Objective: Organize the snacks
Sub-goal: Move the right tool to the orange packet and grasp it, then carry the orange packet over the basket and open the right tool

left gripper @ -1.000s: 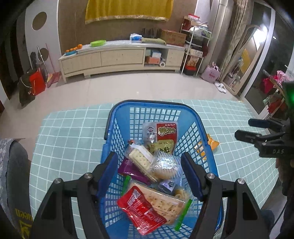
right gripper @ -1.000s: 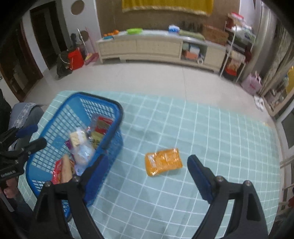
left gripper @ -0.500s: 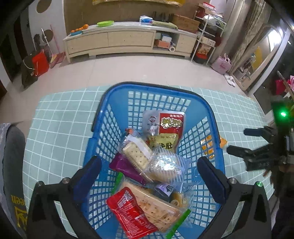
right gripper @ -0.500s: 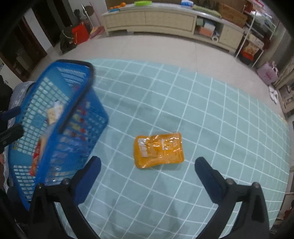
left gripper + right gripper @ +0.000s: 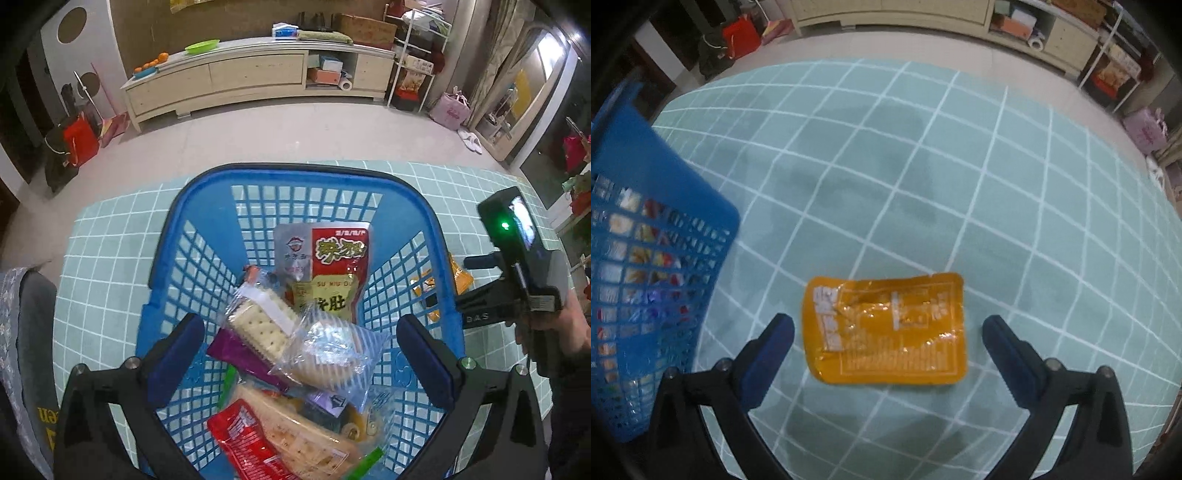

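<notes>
The right hand-held gripper (image 5: 888, 338) hangs over the teal checked counter (image 5: 960, 177) with its blue-padded fingers (image 5: 768, 349) spread wide and nothing between them but air. An orange snack packet (image 5: 886, 328) lies flat on the counter directly under that gap, touching neither finger. The blue basket (image 5: 639, 192) stands just to the left of the orange snack packet, apart from it.

The left hand-held gripper (image 5: 301, 352) is also spread open, one finger (image 5: 177, 354) over each side of the blue basket (image 5: 184, 236) and holding nothing. Inside the basket lies a loose pile of snacks: a red and silver packet with a yellow label (image 5: 325, 266) against the far wall, a clear pack of crackers (image 5: 258, 325) nearer the middle, a clear-wrapped round pastry (image 5: 325, 354) beside it, a purple wrapper (image 5: 240, 358) under the crackers, and a red pouch (image 5: 251, 446) on a larger cracker pack (image 5: 306, 439) at the near end. From this view, the orange snack packet (image 5: 460, 275) shows past the basket's right wall, and the right hand-held gripper (image 5: 476, 288) reaches over it.
</notes>
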Motion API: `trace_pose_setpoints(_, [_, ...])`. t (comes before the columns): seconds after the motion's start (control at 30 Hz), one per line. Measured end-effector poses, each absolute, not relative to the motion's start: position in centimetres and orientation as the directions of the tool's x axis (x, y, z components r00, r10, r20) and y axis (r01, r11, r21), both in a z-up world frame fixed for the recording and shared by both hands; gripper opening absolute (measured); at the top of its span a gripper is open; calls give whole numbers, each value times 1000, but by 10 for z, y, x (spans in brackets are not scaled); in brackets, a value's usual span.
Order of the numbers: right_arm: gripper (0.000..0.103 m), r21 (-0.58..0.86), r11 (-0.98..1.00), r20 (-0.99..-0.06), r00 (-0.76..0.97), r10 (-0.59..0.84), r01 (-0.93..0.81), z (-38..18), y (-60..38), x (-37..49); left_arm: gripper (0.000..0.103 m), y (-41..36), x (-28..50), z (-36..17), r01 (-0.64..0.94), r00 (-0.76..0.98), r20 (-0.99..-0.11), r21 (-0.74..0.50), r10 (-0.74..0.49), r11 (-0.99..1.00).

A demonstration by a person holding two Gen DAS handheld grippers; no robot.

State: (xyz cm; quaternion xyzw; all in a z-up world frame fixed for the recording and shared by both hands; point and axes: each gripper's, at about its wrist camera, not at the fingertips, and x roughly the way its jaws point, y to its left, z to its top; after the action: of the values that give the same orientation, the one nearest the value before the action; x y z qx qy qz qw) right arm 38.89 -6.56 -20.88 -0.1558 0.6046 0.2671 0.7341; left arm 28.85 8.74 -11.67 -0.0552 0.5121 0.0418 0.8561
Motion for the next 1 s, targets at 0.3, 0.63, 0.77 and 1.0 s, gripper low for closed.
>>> trace_pose_setpoints(0.3, [93,-9,778,-975,179,133,-628,-206,-56,373,103,83,282,-119,-115,467,-884,-21,35,993])
trace_pose_setpoints(0.63, [33,-44,712,-974,189,125,-700,-190,-33,343,103,84,274,-122,-102,467,-884,-47,6,994])
trace_pose_setpoints(0.77, [30,-8,729,-972,177,156,-685,-186,-39,339,103,84,272,-119,-96,474,-880,-63,-10,993])
trace_pose_setpoints(1.0, [21,50,763,-958,184,218,-645,-179,-69,336,103,86,263,-116,-91,489,-872,-77,-23,993])
